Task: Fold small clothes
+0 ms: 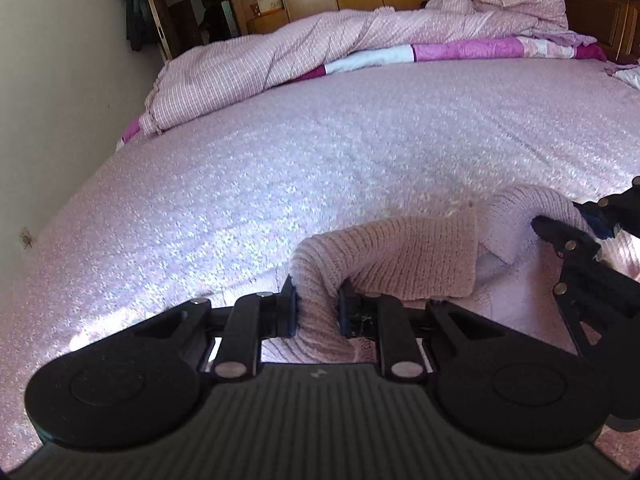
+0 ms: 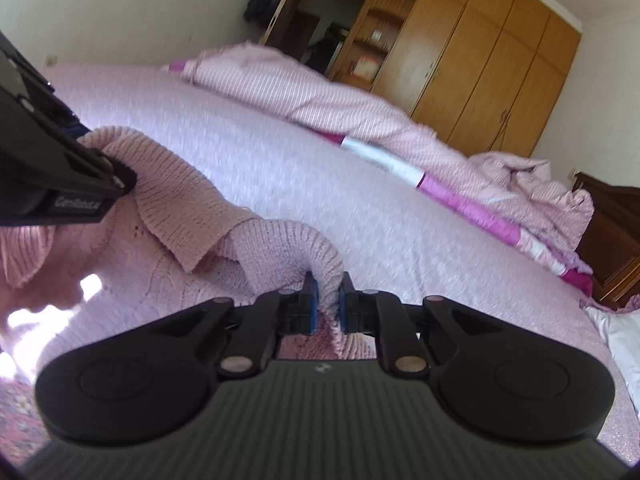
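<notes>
Between the two hand-held grippers, a small pink knitted sweater [image 1: 404,256] is stretched above a pink flowered bedsheet [image 1: 280,184].

In the left wrist view, the left gripper [image 1: 318,310] sits at the lower centre of the frame, its jaws clenched on a rolled edge of the knit. From there the sweater runs to the right and slightly upward across the frame, ending at the right gripper [image 1: 560,236] near the right edge, which also pinches the fabric.

In the right wrist view the picture is mirrored. The right gripper [image 2: 328,304] is at the lower centre, its blue pads [image 2: 314,308] squeezed tight on a narrow fold of the sweater [image 2: 192,200]. The garment leads up and to the left, where the left gripper [image 2: 116,178] bites into it at the left edge of the frame. Loose knit hangs below this line in the lower left.

So the sweater's long axis lies along the line joining the two grippers, side to side across the bed, with each gripper holding one end and neither nearer than the other. Which end is neck or hem cannot be told. A judgement: the coming fold depends on both ends travelling together, keeping that held edge straight.

A crumpled pink checked quilt [image 2: 320,96] lies along the far side of the bed, with a wooden wardrobe [image 2: 492,60] behind.
</notes>
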Available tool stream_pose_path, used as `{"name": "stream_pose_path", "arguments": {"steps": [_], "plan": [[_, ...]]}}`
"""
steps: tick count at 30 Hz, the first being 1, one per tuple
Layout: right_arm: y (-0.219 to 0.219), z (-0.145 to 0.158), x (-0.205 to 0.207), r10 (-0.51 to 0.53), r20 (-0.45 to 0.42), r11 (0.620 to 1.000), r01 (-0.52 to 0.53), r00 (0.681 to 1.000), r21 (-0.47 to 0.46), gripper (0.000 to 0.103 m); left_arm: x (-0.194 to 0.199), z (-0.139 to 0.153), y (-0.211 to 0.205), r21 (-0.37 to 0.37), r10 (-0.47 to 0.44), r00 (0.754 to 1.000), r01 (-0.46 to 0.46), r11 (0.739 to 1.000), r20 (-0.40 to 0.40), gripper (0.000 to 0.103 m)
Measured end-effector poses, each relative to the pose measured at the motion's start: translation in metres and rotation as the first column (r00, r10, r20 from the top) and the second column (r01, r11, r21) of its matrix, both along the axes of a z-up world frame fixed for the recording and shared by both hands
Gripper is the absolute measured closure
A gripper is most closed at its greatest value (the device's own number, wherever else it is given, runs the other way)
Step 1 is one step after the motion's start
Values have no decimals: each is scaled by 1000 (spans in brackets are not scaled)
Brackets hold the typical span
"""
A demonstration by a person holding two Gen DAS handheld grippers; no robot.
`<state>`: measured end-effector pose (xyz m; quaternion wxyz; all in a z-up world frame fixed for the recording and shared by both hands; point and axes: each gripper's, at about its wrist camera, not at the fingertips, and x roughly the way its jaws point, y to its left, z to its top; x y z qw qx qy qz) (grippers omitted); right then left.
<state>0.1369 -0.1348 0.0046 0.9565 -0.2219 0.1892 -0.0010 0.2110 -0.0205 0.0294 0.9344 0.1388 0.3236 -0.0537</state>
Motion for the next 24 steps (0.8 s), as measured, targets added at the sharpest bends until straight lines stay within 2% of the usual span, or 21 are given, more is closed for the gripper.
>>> {"name": "stream_pose_path", "arguments": {"steps": [3, 8, 11, 12, 14, 15, 17, 18, 19, 21, 24], "plan": [[4, -18, 11, 3, -45, 1000, -4, 999, -24, 89, 20, -24, -1, 18, 4, 999, -3, 1000, -46, 81], [9, -37, 19, 1, -92, 1000, -3, 996, -20, 87, 22, -40, -3, 41, 9, 999, -8, 999, -37, 80], [10, -39, 20, -2, -91, 1000, 0, 996, -21, 87, 22, -39, -4, 65, 13, 1000, -11, 998, -28, 66], [9, -38, 20, -2, -92, 1000, 0, 996, -19, 86, 21, -36, -3, 63, 13, 999, -11, 998, -31, 64], [6, -34, 18, -8, -94, 1000, 7, 995, -6, 84, 17, -30, 2, 41, 12, 999, -11, 999, -44, 53], [4, -31, 16, -7, -97, 1000, 8, 995, 10, 81, 11, -25, 5, 28, 12, 999, -10, 1000, -48, 50], [-5, -21, 13, -5, -104, 999, 10, 995, 48, 75, 2, -18, 11, 16, 14, 999, -13, 1000, -51, 33], [-8, -17, 9, -5, -104, 998, 12, 995, 67, 67, -7, -13, 14, 9, 17, 999, -17, 1000, -47, 29], [-13, -12, 2, -3, -106, 995, 14, 994, 99, 58, -14, -10, 17, 1, 21, 999, -21, 1000, -42, 26], [-24, -4, -10, -3, -99, 987, 19, 995, 159, 51, -28, -6, 22, -9, 29, 999, -30, 1000, -41, 25], [-37, 2, -31, -12, -92, 979, 31, 996, 201, 51, -47, -1, 30, -16, 59, 997, -59, 998, -44, 23]]}}
